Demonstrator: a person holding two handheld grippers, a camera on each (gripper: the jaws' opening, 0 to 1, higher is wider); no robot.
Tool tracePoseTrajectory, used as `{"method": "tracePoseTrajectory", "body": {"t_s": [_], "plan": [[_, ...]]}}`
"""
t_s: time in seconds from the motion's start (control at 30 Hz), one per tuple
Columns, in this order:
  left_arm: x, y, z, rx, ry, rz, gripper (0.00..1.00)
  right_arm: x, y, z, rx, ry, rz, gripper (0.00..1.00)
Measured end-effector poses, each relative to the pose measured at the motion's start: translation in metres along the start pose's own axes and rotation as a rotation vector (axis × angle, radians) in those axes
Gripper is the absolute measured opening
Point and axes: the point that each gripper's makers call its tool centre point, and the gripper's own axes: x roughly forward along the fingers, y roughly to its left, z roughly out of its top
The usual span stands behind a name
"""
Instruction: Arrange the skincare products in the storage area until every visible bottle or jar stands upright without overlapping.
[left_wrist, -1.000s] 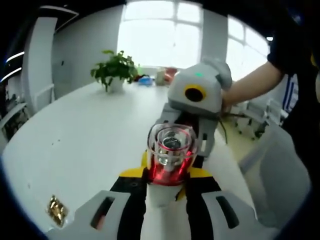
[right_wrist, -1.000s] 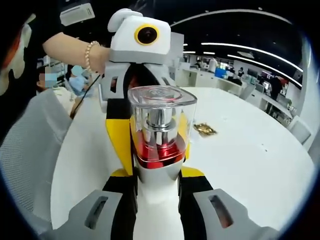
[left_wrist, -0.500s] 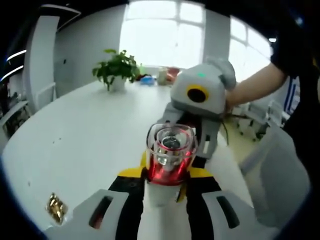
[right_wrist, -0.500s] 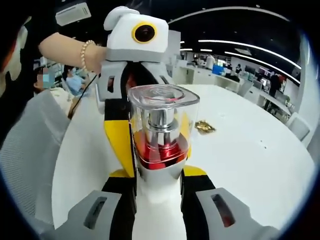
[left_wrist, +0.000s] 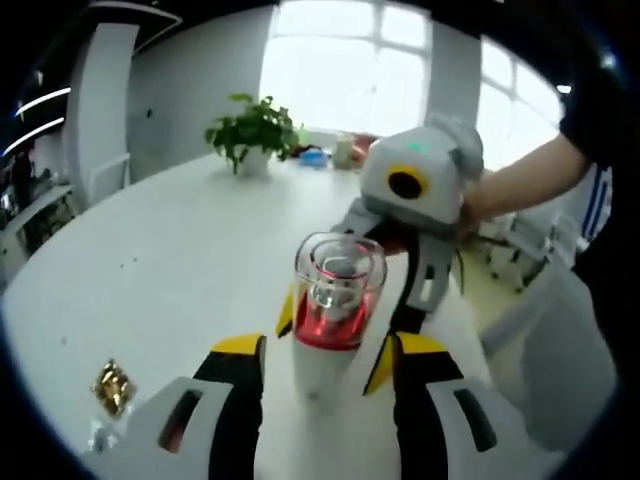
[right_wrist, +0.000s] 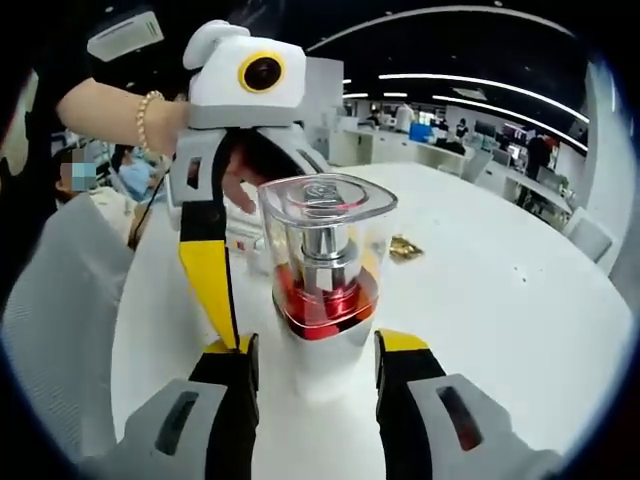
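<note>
Both sets of jaws are standing wider apart than half a second ago, when the yellow-and-black tips were pressed against the bottle's white body; gaps are now showing on either side of it. The bottle (left_wrist: 335, 300), white below with a red collar and a clear square cap, is standing upright on the white table (left_wrist: 170, 270) between the two tools, so the release appears to be following a completed placement.

In the left gripper view, the left gripper (left_wrist: 325, 365) is flanking the lower body with its jaws parted and gripping nothing, though contact cannot be ruled out. The right gripper (left_wrist: 405, 290) is facing it from beyond the bottle.

In the right gripper view, the right gripper (right_wrist: 312, 358) is likewise parted, with clear daylight between each tip and the bottle (right_wrist: 322, 275); it is holding nothing. The left gripper (right_wrist: 215, 270) is reaching in from the far side, one yellow finger running down beside the bottle.

A small gold-wrapped item (left_wrist: 113, 385) is lying well apart on the table, and a potted plant (left_wrist: 258, 135) is standing at the far edge.

Judgement: this bottle is meeting the upright requirement; withdrawing straight back should be avoiding a knock to the cap.
</note>
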Motion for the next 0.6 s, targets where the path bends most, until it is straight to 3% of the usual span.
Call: {"method": "tracePoseTrajectory", "body": {"t_s": [0.3,0.6], "plan": [[-0.019,-0.008,-0.004,-0.065,-0.008,0.047,0.58,-0.007,0.004,-0.002,0.016,0.007,-0.03,0.57],[-0.043,-0.012,-0.02,-0.139,-0.009,0.105,0.66,-0.015,0.012,-0.008,0.05,0.016,-0.071,0.66]]}}
